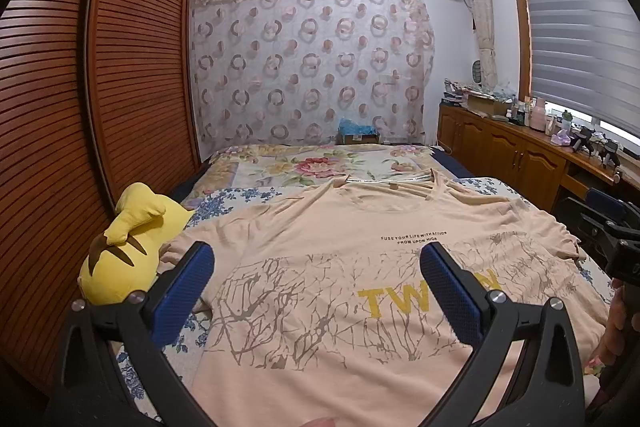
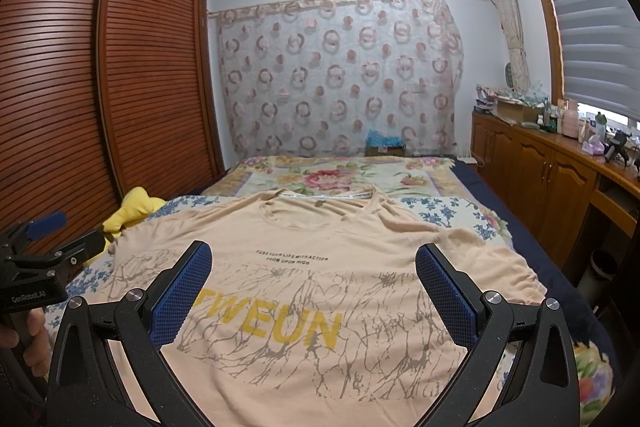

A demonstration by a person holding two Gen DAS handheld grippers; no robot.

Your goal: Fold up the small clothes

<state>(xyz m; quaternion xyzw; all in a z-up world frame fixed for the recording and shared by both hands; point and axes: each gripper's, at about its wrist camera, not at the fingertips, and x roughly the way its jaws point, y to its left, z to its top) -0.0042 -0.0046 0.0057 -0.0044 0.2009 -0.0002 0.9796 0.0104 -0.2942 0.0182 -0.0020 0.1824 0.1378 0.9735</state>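
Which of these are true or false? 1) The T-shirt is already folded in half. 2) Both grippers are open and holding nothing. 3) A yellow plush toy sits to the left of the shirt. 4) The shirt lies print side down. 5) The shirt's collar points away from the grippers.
1) False. The T-shirt lies spread flat on the bed, unfolded.
2) True. The left gripper and right gripper both have their fingers wide apart above the shirt.
3) True. The yellow plush toy lies by the shirt's left sleeve.
4) False. The print faces up, with yellow letters showing.
5) True. The collar is at the far end.
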